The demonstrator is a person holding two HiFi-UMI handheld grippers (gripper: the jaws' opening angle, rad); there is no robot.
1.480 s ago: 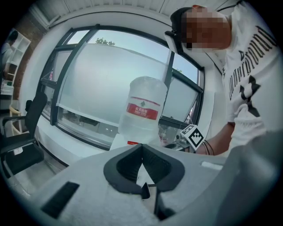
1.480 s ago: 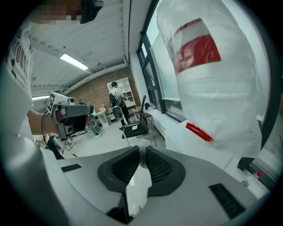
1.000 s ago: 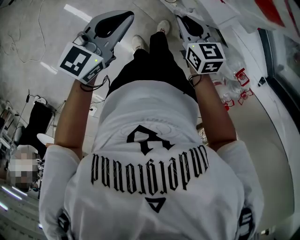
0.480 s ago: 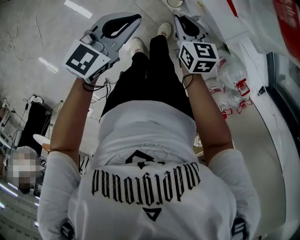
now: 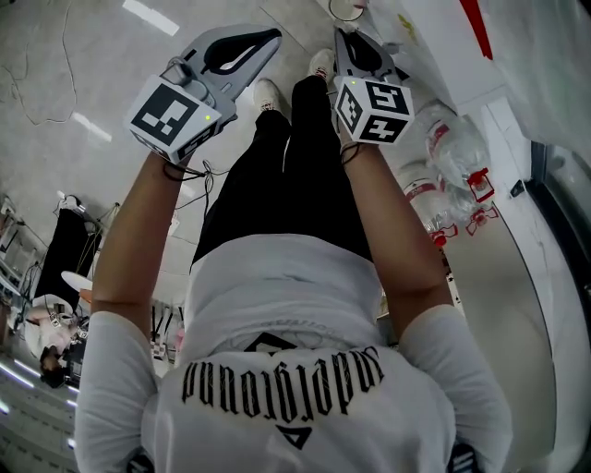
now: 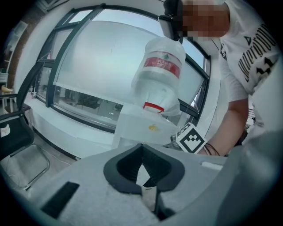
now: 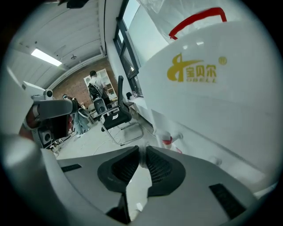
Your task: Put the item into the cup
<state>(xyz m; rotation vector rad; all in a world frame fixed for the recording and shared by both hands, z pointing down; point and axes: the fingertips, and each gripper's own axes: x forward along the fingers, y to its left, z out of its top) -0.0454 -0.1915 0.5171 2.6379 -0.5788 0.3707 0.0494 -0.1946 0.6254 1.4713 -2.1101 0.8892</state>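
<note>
No item shows in any view. A round white rim (image 5: 345,7) at the top edge of the head view may be a cup; I cannot tell. My left gripper (image 5: 271,36) is held out in front of the person's chest over grey floor, jaws closed with nothing between them. In its own view the left gripper (image 6: 142,146) points at a water dispenser. My right gripper (image 5: 345,39) is held beside it, close to a white counter, and it is shut and empty as well. From its own camera the right gripper (image 7: 142,150) faces a white body with a gold logo (image 7: 193,71).
The dispenser (image 6: 142,128) carries an upturned water bottle (image 6: 161,73). Large clear bottles (image 5: 454,148) lie on the floor at the right. The person's legs and white shoes (image 5: 268,90) are below the grippers. An office chair (image 7: 117,115) and people stand farther back.
The right gripper has shifted left and slightly up, toward the left one. The left gripper has barely moved. The head view has tilted, showing more of the legs and bottles.
</note>
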